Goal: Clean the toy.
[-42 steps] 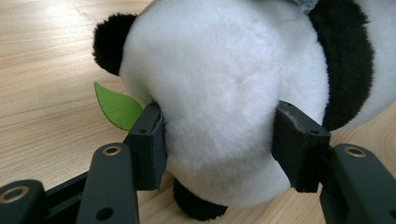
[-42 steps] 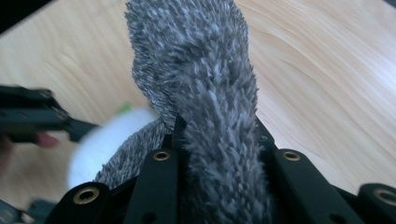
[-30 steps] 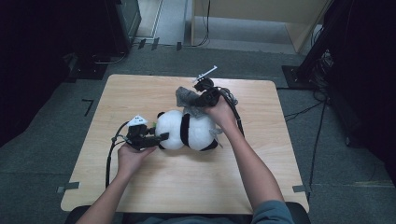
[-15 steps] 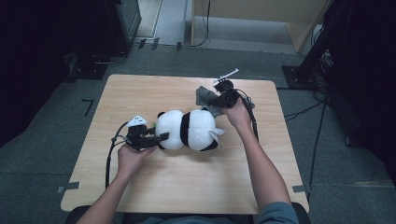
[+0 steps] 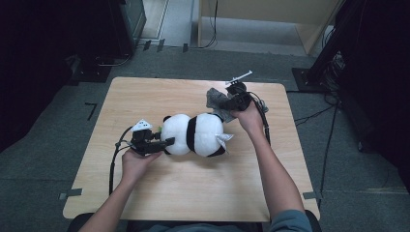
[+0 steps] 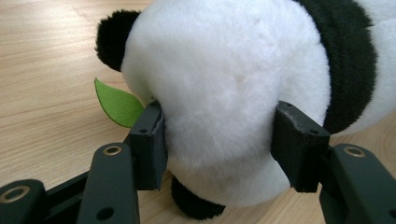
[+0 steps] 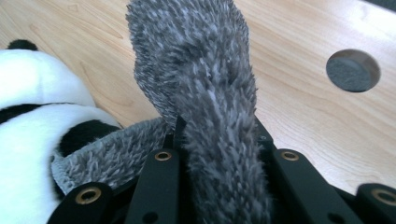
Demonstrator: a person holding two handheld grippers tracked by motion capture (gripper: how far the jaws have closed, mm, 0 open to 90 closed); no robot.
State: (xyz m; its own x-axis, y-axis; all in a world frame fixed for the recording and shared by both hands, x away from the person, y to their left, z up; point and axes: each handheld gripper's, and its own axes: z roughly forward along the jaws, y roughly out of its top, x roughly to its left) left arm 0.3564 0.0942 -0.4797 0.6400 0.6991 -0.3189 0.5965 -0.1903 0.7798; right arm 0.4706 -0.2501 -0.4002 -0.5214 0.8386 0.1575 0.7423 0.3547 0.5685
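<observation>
Risk entry: my left gripper [image 6: 219, 140] clamps the plush panda's [image 5: 196, 134] head mid-worktop [image 5: 193, 193], my right gripper [image 7: 217, 140] pinches the grey fuzzy cloth [image 7: 205, 93] beside its rear; soft pile may slip free or drag the toy sideways.

L claw [image 5: 164, 143] half-closed; R claw [image 5: 223, 102] clamped.

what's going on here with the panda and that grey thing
A person at a wooden table works with a hand-held gripper in each hand. The left hand-held gripper is clamped on the white head end of a plush panda lying on the table. The right hand-held gripper is shut on a fuzzy grey cloth, held just off the panda's other end. A green leaf sticks out beside the panda's head.
</observation>
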